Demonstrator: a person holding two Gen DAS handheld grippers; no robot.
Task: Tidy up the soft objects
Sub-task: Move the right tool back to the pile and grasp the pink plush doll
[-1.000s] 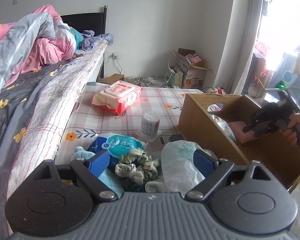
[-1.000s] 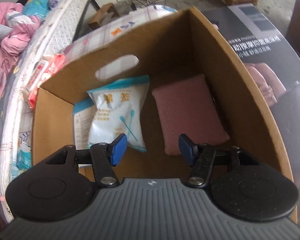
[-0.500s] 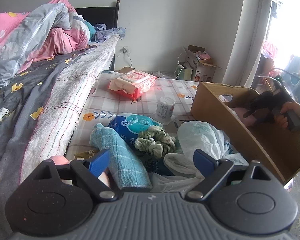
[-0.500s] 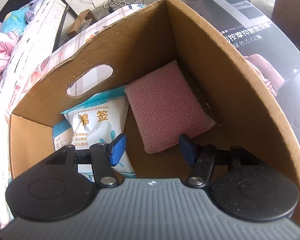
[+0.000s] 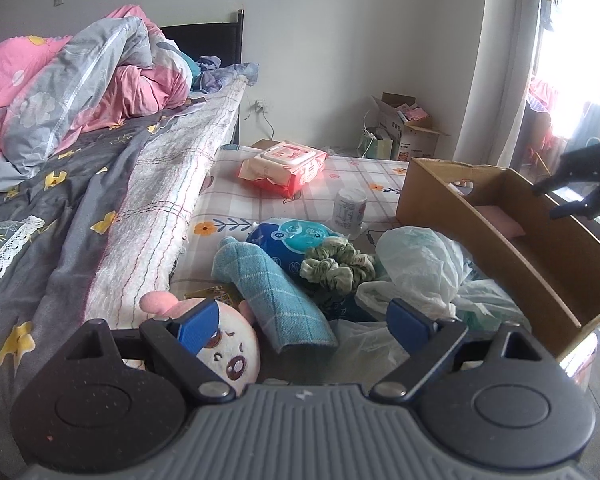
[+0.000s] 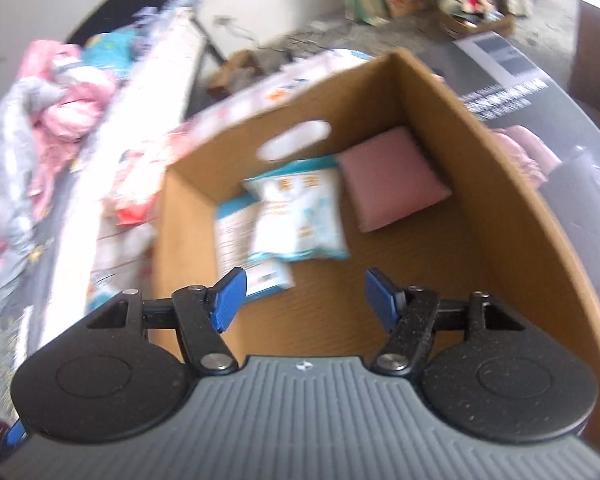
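Note:
My left gripper (image 5: 302, 326) hangs open over a heap of soft things on the checked mat: a rolled teal cloth (image 5: 272, 292), a pink-eared plush face (image 5: 228, 354), a green scrunchie (image 5: 334, 266), a blue wipes pack (image 5: 296, 238) and crumpled plastic bags (image 5: 418, 264). The cardboard box (image 5: 512, 256) stands to the right. My right gripper (image 6: 304, 294) hovers above that box (image 6: 512, 216), jaws opening with nothing between them. Inside lie a pink pad (image 6: 390, 178) and a cotton swab packet (image 6: 296, 216). In the left wrist view the right gripper (image 5: 562, 200) shows over the box's far side.
A bed with a grey quilt (image 5: 60, 184) and pink bedding (image 5: 100, 80) runs along the left. A red wipes pack (image 5: 284, 166) and a small white can (image 5: 350, 210) sit farther back on the mat. Open cartons (image 5: 404, 132) stand by the wall.
The right gripper rose out of the box, leaving the pink pad inside, and its jaws widened. The left gripper drew back, bringing the teal cloth and plush face into view.

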